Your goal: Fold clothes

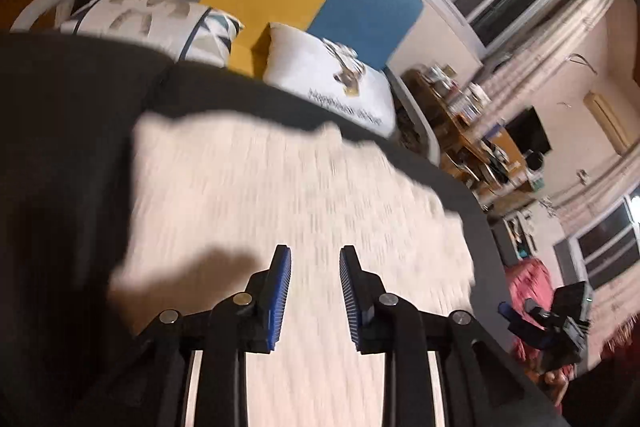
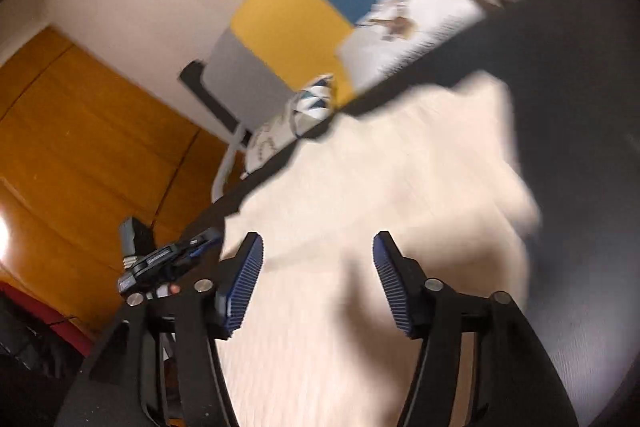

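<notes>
Cream garment (image 1: 288,211) is lying spread flat on the dark bed cover (image 1: 72,131), apparently laid out so a fold can be made. Left gripper (image 1: 315,291) is hovering over its near part, jaws apart, nothing between them. Right gripper (image 2: 318,279) is doing likewise, jaws wider, empty; cloth is stretching ahead of both toward the pillows (image 1: 332,75).

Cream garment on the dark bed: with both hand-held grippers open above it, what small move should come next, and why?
Probably lower the left hand-held gripper and the right hand-held gripper onto an edge of the cream garment and close on it. Both sets of jaws stand apart with nothing between them, and the garment lies spread on the dark bed, so a fresh grip seems needed before folding.
</notes>
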A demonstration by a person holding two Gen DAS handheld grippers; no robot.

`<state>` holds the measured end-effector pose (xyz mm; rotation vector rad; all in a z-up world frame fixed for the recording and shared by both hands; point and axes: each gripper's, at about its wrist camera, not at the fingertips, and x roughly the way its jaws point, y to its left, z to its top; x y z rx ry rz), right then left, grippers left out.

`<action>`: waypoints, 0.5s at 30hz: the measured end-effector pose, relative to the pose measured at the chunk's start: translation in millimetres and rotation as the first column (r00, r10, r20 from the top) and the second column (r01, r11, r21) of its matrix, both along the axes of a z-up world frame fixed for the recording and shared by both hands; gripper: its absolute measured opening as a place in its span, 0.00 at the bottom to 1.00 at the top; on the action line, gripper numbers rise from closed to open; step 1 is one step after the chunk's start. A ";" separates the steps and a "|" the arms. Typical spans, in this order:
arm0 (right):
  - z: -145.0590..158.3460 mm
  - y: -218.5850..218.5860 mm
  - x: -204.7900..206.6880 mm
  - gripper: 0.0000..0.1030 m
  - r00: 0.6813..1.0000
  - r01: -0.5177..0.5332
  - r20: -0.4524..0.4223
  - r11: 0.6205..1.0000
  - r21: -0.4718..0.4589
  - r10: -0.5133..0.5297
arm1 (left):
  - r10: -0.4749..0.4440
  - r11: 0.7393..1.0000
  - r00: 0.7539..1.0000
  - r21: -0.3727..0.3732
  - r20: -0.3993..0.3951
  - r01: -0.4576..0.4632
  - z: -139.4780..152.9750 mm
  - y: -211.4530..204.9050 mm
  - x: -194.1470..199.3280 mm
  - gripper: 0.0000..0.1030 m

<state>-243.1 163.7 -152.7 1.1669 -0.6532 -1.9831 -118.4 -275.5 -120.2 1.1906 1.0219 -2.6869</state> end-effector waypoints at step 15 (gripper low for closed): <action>-70.9 104.7 117.2 0.61 0.952 0.212 0.219 0.976 0.037 -0.215 | 0.133 0.987 0.980 0.075 0.151 -0.145 -59.3 11.6 179.2 0.24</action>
